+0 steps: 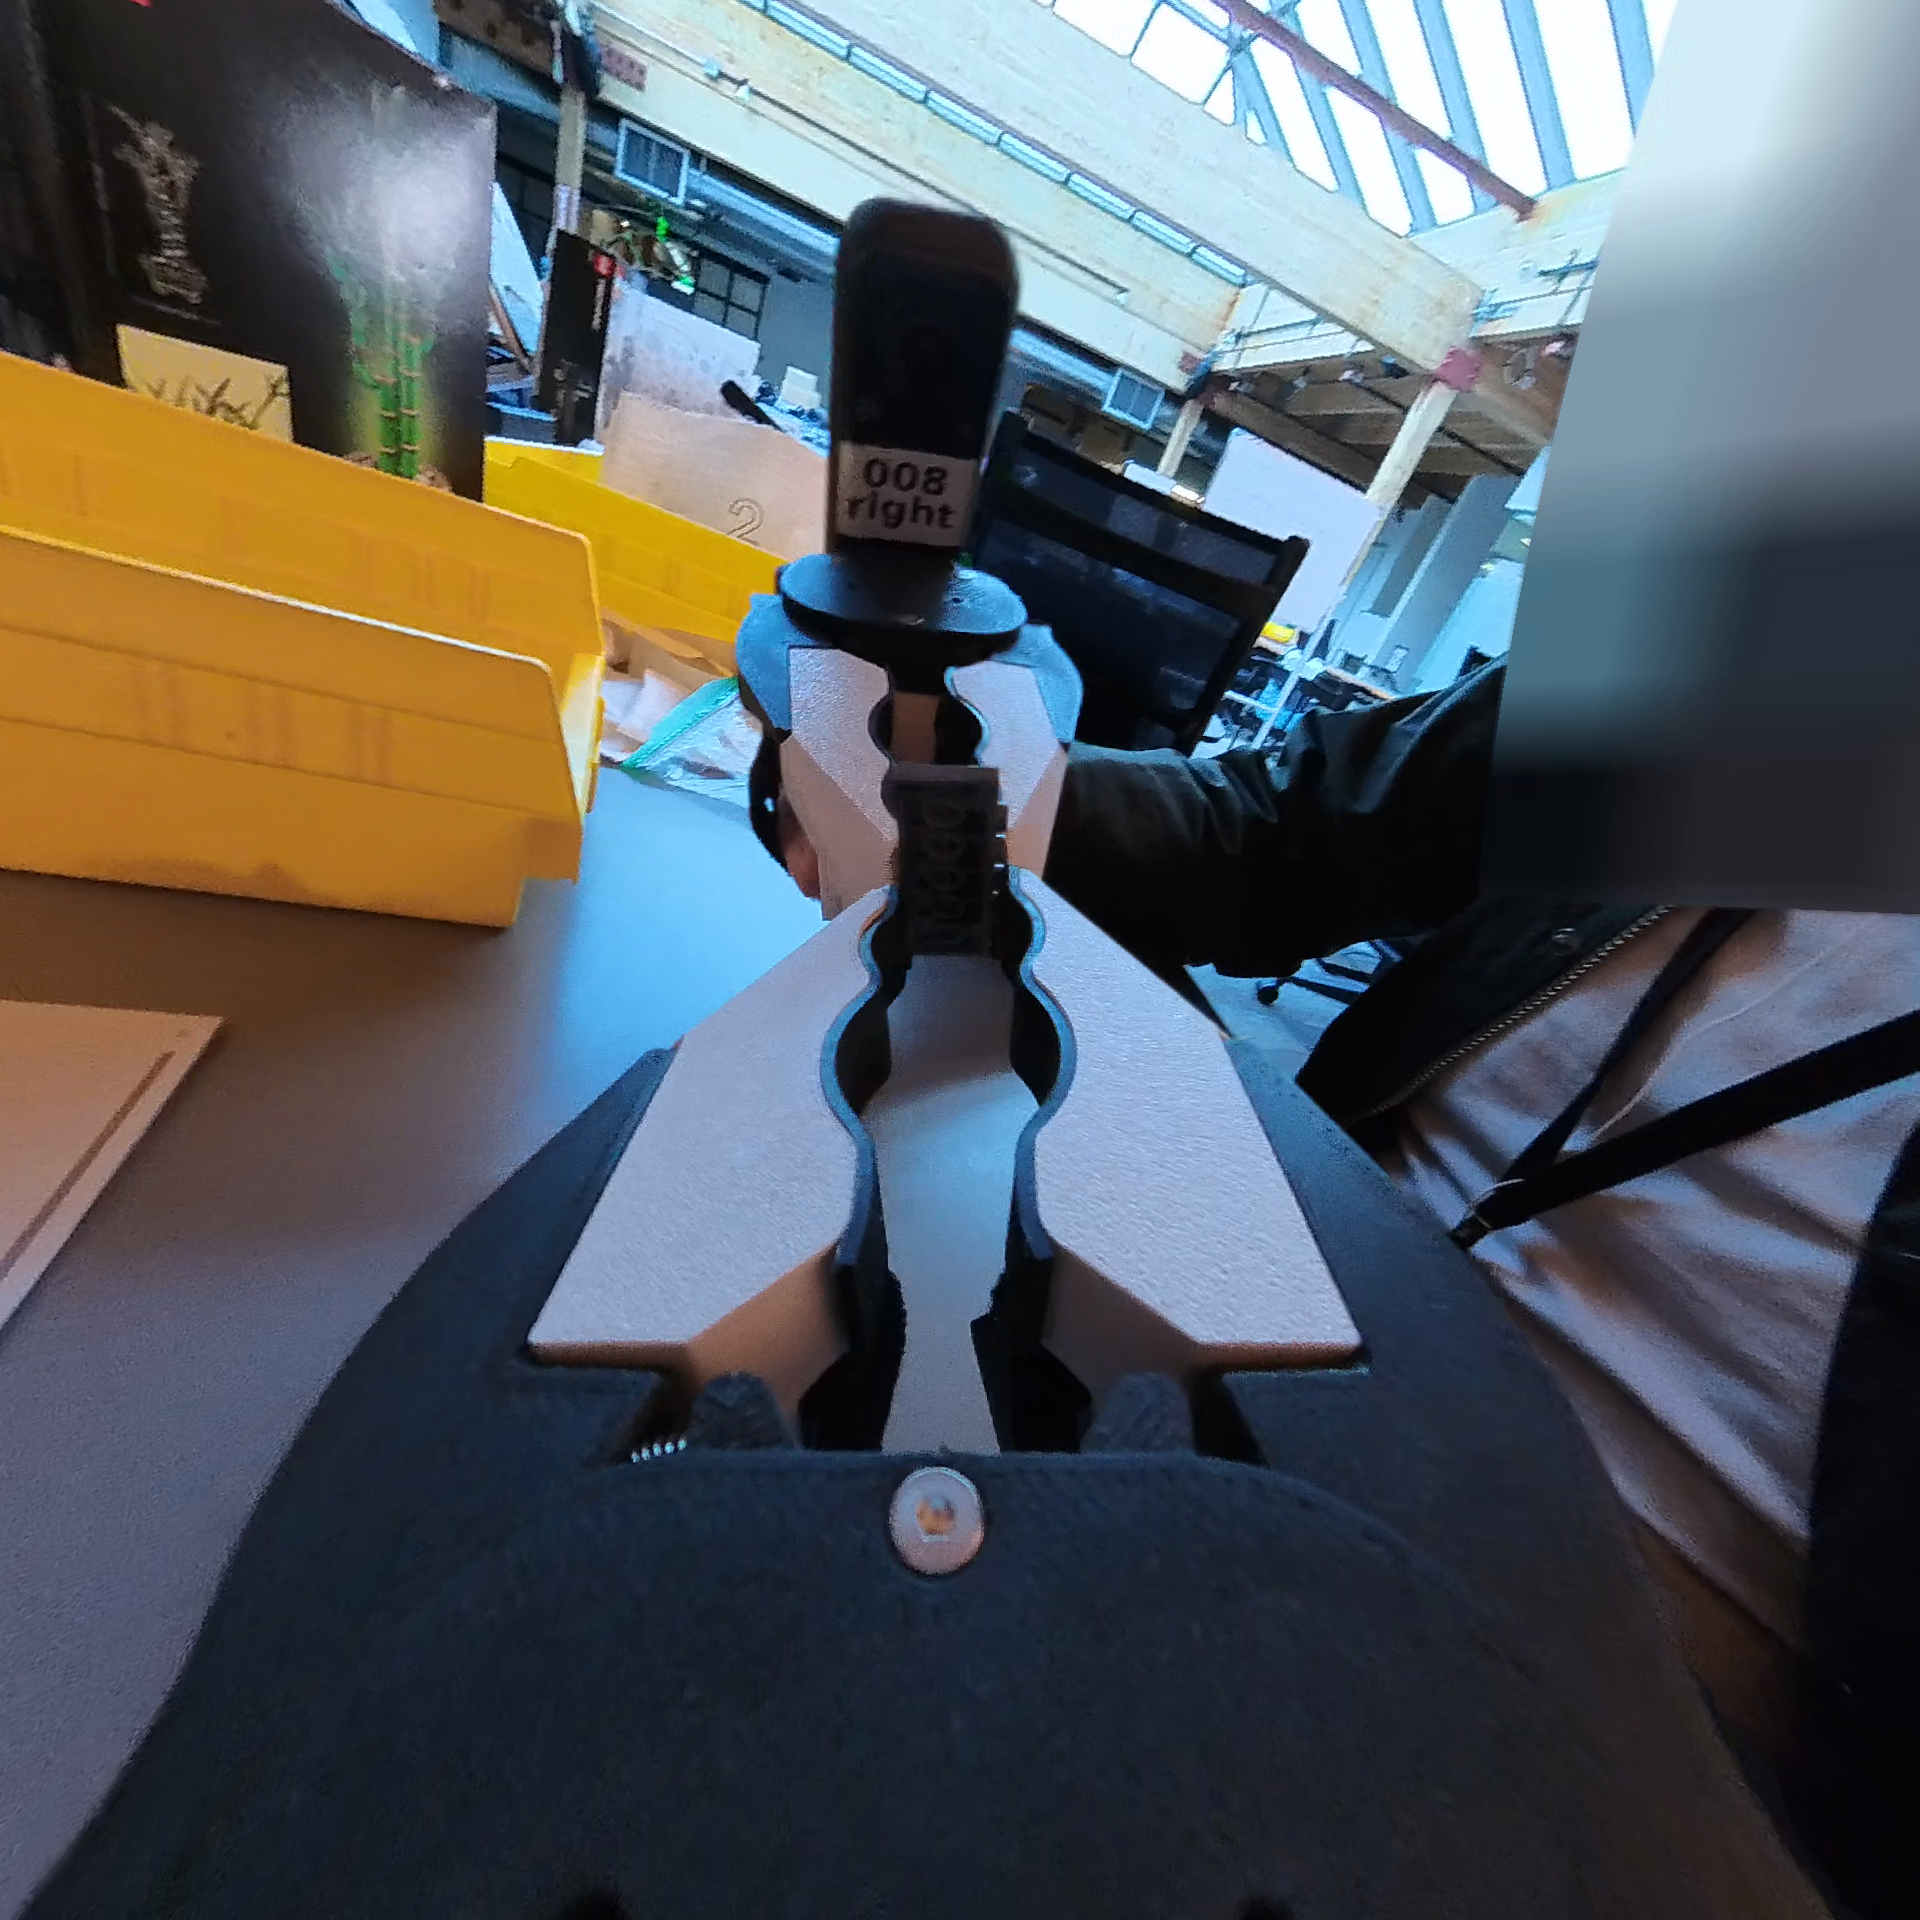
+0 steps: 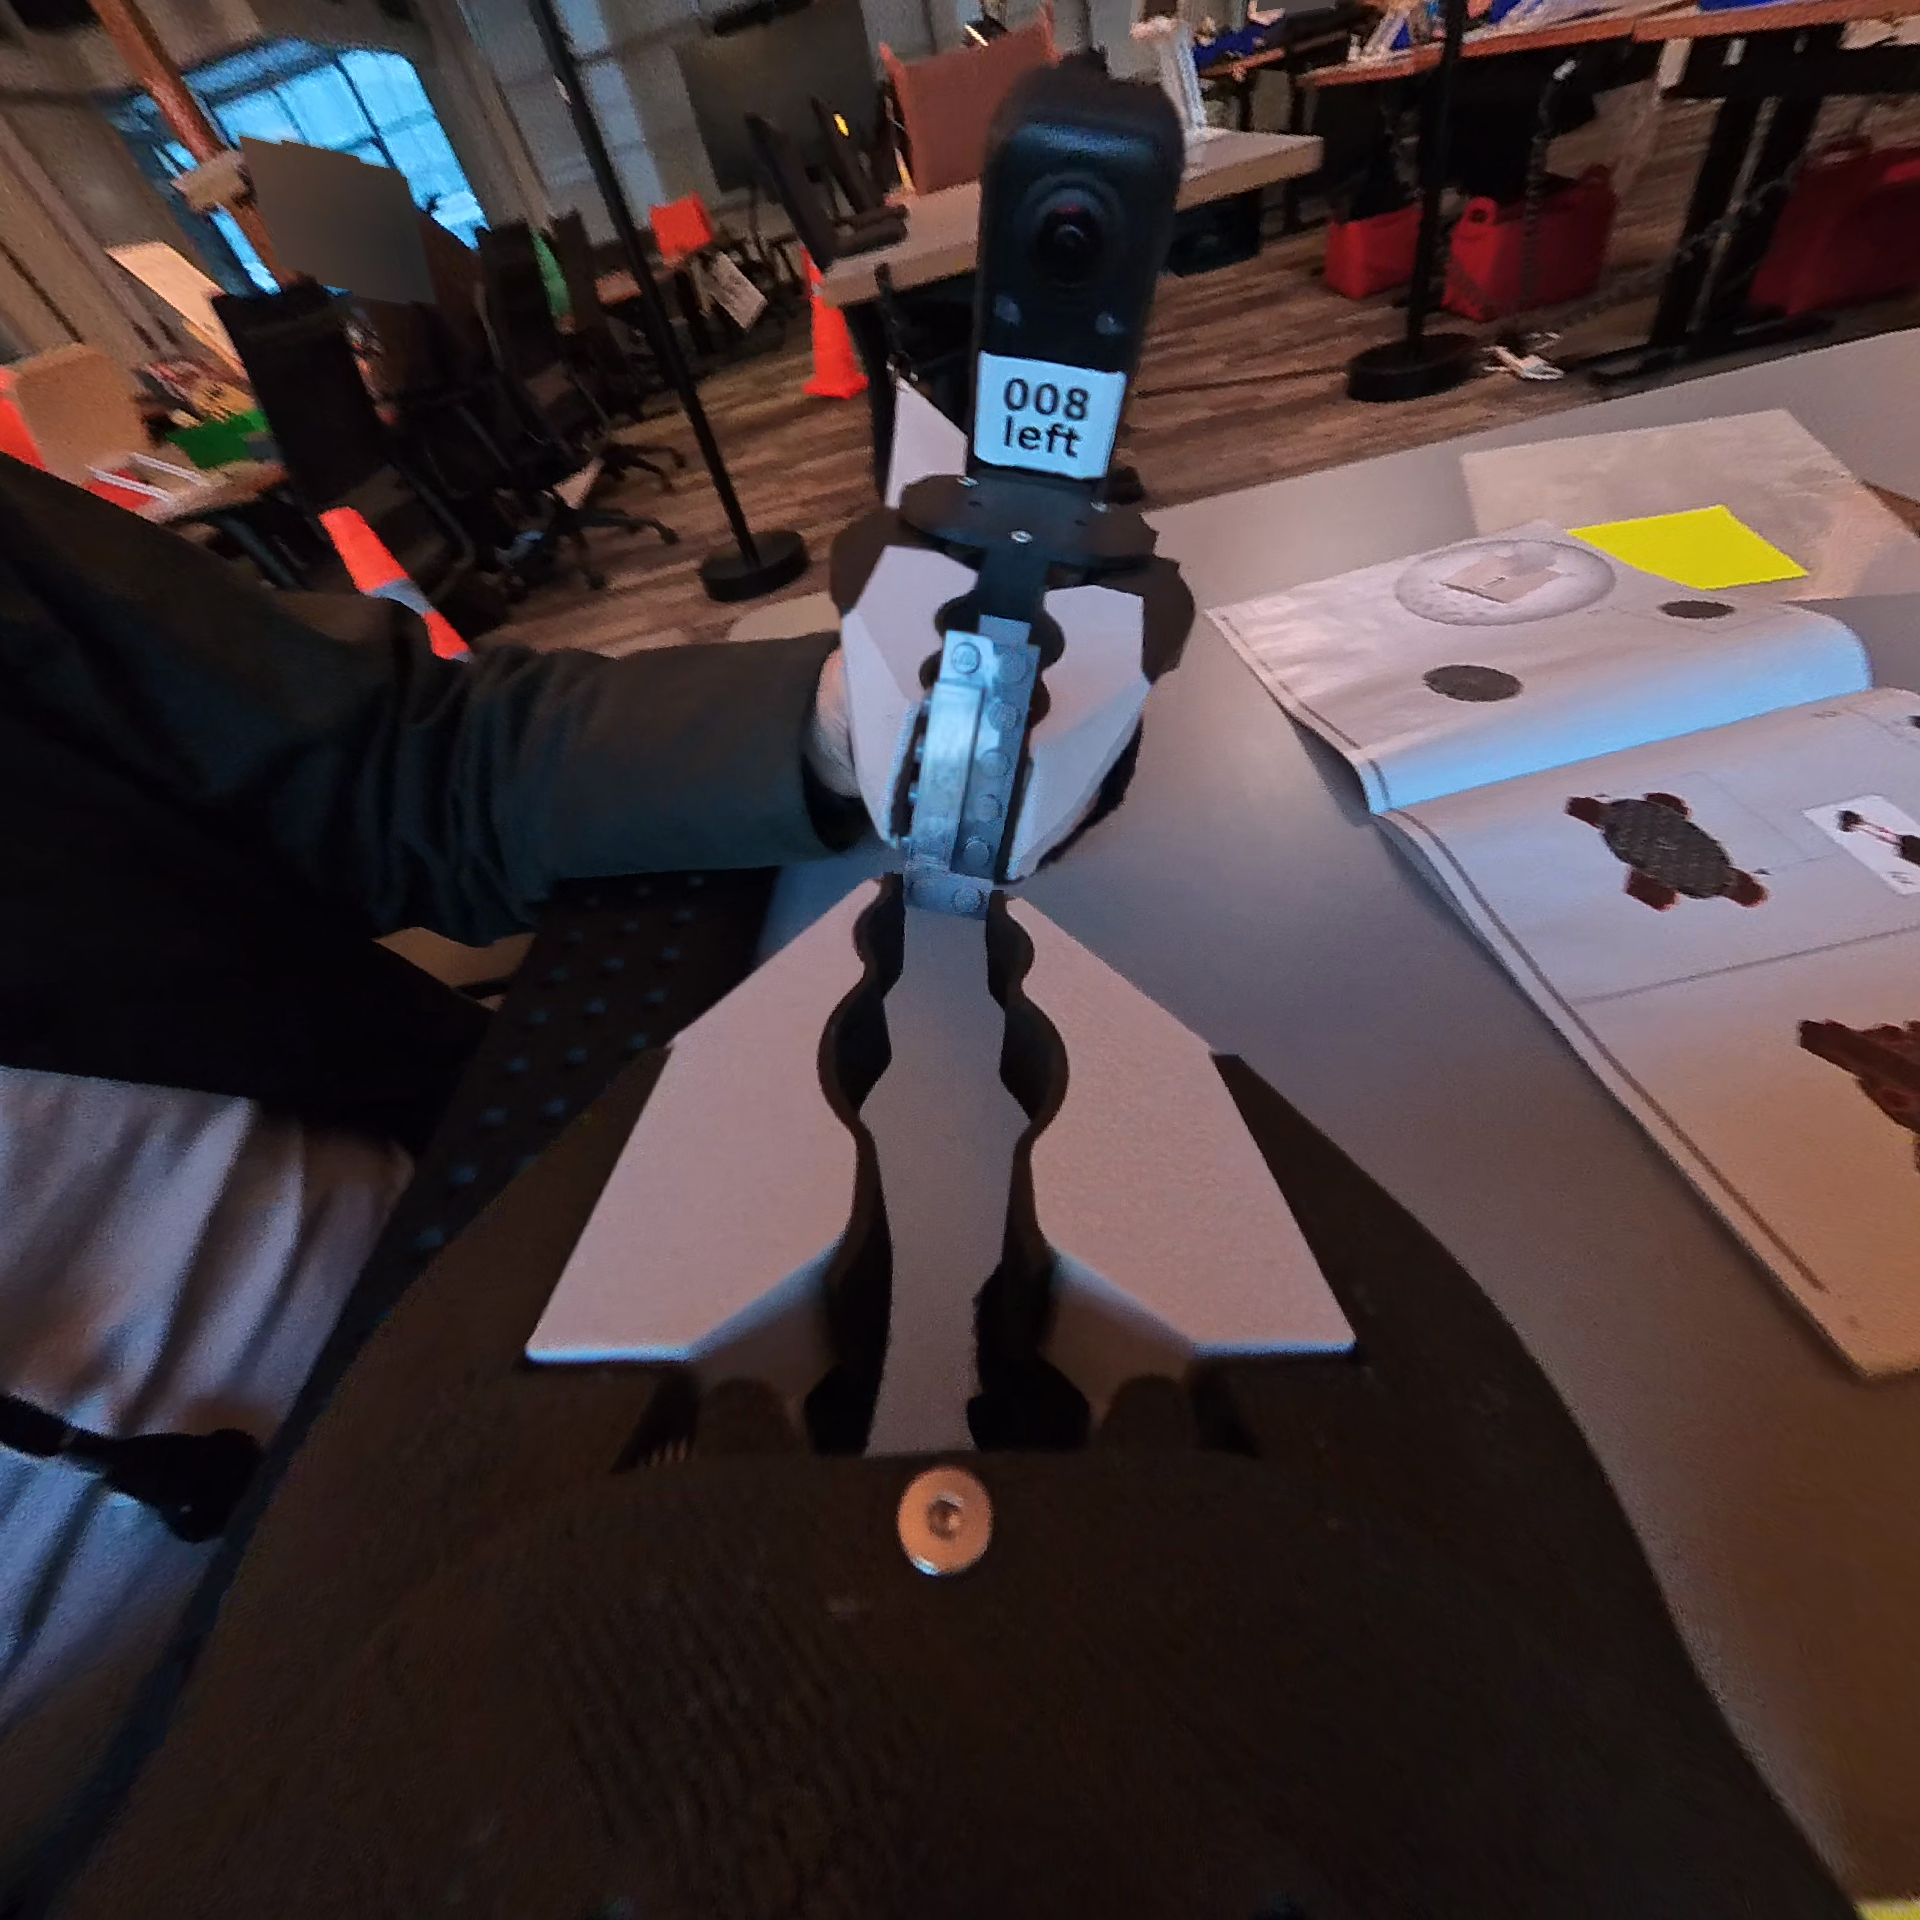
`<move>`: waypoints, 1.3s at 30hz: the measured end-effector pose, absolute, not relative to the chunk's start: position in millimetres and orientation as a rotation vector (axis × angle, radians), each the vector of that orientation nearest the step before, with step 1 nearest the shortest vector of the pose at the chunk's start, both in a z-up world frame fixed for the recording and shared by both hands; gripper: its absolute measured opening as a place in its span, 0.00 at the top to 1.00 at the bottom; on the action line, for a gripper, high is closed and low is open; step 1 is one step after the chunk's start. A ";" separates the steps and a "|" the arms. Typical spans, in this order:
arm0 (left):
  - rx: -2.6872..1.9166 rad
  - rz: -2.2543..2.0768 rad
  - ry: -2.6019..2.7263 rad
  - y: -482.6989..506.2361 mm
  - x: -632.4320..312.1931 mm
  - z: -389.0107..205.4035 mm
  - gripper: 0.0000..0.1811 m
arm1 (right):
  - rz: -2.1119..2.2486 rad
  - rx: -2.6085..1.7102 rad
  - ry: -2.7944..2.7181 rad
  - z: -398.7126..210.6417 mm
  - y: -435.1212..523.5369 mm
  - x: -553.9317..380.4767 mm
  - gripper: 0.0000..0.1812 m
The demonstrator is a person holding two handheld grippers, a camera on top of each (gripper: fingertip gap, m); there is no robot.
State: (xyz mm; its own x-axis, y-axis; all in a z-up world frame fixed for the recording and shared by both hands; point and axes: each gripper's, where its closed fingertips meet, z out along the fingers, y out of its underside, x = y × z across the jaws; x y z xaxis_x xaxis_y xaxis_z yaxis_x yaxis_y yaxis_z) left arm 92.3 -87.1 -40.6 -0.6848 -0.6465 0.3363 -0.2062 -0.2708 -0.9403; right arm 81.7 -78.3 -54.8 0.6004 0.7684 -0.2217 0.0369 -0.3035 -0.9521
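Note:
My left gripper (image 1: 945, 925) and my right gripper (image 2: 945, 902) point at each other tip to tip above a grey table (image 2: 1299, 935). Between them is a small grey studded brick piece (image 2: 966, 769), a long plate with a curved part on it, which looks dark in the left wrist view (image 1: 948, 862). Both grippers are shut on it, one at each end. The right gripper (image 1: 940, 805) faces the left wrist view with its camera on top. The left gripper (image 2: 971, 727) faces the right wrist view the same way.
Yellow bins (image 1: 291, 727) and a black box (image 1: 281, 239) stand at the table's far left, with a paper sheet (image 1: 83, 1122) nearer. An open instruction booklet (image 2: 1558, 831) and a yellow sheet (image 2: 1683, 545) lie to the right. A dark studded baseplate (image 2: 603, 987) lies under a person's dark sleeve (image 2: 520, 769). Only a small space, under 4 cm, lies between the two pairs of fingers. From either gripper's tips it is about 20 centimetres to the dark studded baseplate (image 2: 603, 987).

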 end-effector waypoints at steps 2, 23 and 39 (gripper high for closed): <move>-1.028 -2.076 1.665 -89.3 89.6 -36.6 0.91 | 0.910 -1.717 -0.653 -50.2 -81.6 79.9 0.92; -1.143 -2.014 1.691 -81.2 94.5 -49.6 0.91 | 1.020 -1.768 -0.541 -62.1 -73.2 85.6 0.92; -1.160 -2.015 1.697 -83.3 95.8 -51.7 0.91 | 1.033 -1.774 -0.533 -60.4 -73.6 87.4 0.92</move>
State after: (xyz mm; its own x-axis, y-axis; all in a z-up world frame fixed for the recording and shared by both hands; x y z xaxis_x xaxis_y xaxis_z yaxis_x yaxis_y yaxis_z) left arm 95.8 -83.3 -51.7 -0.6466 -0.6490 0.4010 -0.2847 -0.2823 -0.9161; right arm 87.4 -73.6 -60.4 0.5429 0.7352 -0.4059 -0.0948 -0.4266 -0.8994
